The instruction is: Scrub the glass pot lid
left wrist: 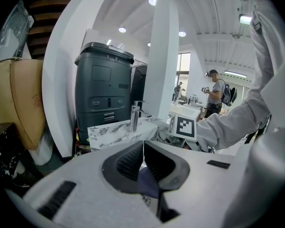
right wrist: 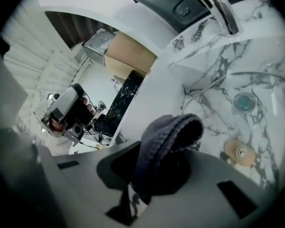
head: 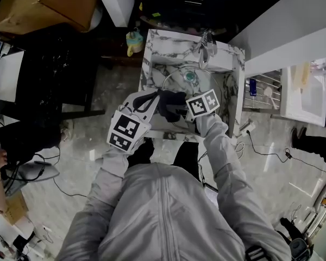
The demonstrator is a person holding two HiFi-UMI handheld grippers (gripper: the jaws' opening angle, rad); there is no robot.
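Two grippers are in our hands, and we stand at the marble sink. The glass pot lid lies flat down in the bowl, right side up, with its tan knob on top. It rests over the drain, which we can see through the glass. That is a good spot, because the bowl walls stop the lid from sliding away when we rub it.

Our right gripper is squeezed on a dark cloth. The cloth bunches up out of the jaws in a fat fold, so there is a soft lump to rub with. It hangs above the lid and is not touching it.

Our left gripper has its jaws pressed together. A bluish bit shows low between them. We think it is a corner of the same cloth, since both grippers meet at the cloth in the head view, but we cannot be sure. Holding it with both would keep the cloth from flopping.

The tap stands at the back of the sink. We think the scrubbing has not started, and the cloth needs to come down onto the glass next.
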